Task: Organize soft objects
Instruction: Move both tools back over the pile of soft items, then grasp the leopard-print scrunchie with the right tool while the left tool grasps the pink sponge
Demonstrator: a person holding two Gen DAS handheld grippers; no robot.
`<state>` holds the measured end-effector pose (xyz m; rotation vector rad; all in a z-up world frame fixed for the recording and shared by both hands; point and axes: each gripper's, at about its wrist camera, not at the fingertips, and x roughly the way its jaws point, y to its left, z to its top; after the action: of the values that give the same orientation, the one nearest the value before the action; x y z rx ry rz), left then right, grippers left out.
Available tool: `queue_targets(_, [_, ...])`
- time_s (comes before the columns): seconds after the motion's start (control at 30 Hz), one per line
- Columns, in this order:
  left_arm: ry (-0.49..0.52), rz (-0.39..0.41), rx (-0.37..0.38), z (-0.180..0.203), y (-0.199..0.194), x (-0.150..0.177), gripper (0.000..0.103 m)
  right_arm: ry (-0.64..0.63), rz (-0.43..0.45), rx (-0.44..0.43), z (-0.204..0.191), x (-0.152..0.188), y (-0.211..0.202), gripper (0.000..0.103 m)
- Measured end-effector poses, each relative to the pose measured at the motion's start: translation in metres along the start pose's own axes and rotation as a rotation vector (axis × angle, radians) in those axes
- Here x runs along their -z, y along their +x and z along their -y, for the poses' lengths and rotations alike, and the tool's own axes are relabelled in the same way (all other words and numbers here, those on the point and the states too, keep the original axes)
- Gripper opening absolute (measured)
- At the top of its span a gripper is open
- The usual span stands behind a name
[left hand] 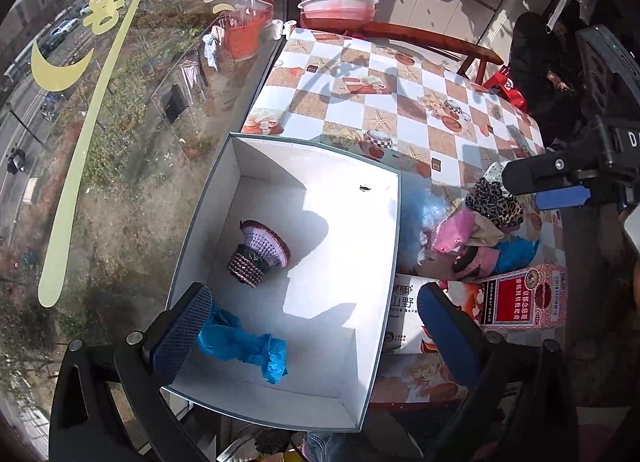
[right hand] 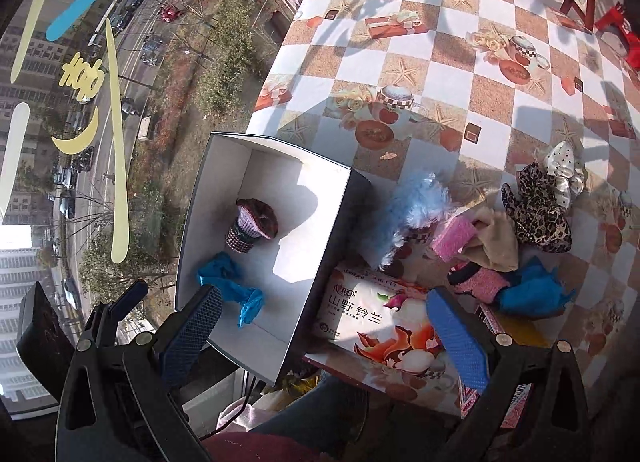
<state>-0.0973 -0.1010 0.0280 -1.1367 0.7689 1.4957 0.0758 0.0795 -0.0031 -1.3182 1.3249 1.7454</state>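
A white box with a grey rim (left hand: 394,229) (right hand: 320,262) stands at the table's window-side corner. A knitted purple item (left hand: 260,254) (right hand: 254,227) and a crumpled blue cloth (left hand: 244,346) (right hand: 232,290) lie inside it. My left gripper (left hand: 316,330) hovers open above the box's near end, holding nothing. Over the box's near corner and a tissue pack (right hand: 380,322), my right gripper (right hand: 324,332) is open and holds nothing. To the right of the box sits a pile: fluffy light-blue piece (right hand: 416,205), pink cloth (right hand: 456,238), beige cloth (right hand: 496,242), leopard-print piece (right hand: 536,209), another blue cloth (right hand: 532,290).
A window pane runs along the table's left edge. A red printed carton (left hand: 520,298) lies near the pile. A wooden chair (left hand: 432,37) and a pink basin (left hand: 340,7) stand beyond the checkered tablecloth (right hand: 440,61). The right gripper's body (left hand: 560,177) shows at the left wrist view's right edge.
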Motion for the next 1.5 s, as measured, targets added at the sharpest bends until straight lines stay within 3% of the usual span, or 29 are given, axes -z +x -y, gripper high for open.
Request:
queue_targets(0.23, [0.086, -0.019, 0.043, 0.037, 0.007, -0.016, 0.103, 0.174, 0.012, -0.007, 0.072, 0.004, -0.025, 0.103])
queue_targets(0.4, [0.166, -0.031, 0.056, 0.068, 0.019, -0.035, 0.103, 0.287, 0.033, 0.036, 0.131, 0.015, -0.049, 0.103])
queue_targets(0.7, [0.365, -0.106, 0.038, 0.143, 0.082, -0.064, 0.103, 0.472, 0.014, 0.071, 0.226, 0.038, -0.044, 0.103])
queue_targets(0.93, [0.452, -0.225, 0.021, 0.178, 0.143, -0.058, 0.103, 0.474, -0.042, 0.059, 0.255, 0.037, -0.006, 0.103])
queue_targets(1.17, [0.458, -0.305, 0.026, 0.203, 0.178, -0.06, 0.103, 0.388, -0.059, 0.005, 0.251, -0.014, 0.027, 0.103])
queue_targets(1.37, [0.424, -0.357, 0.013, 0.207, 0.195, -0.067, 0.074, 0.268, -0.111, -0.002, 0.229, -0.048, 0.064, 0.103])
queue_targets(1.47, [0.4, -0.409, 0.043, 0.207, 0.205, -0.066, 0.044, 0.231, -0.13, 0.05, 0.224, -0.051, 0.08, 0.103])
queue_targets(1.5, [0.385, -0.426, 0.062, 0.208, 0.209, -0.066, 0.024, 0.218, -0.139, 0.086, 0.223, -0.051, 0.083, 0.102])
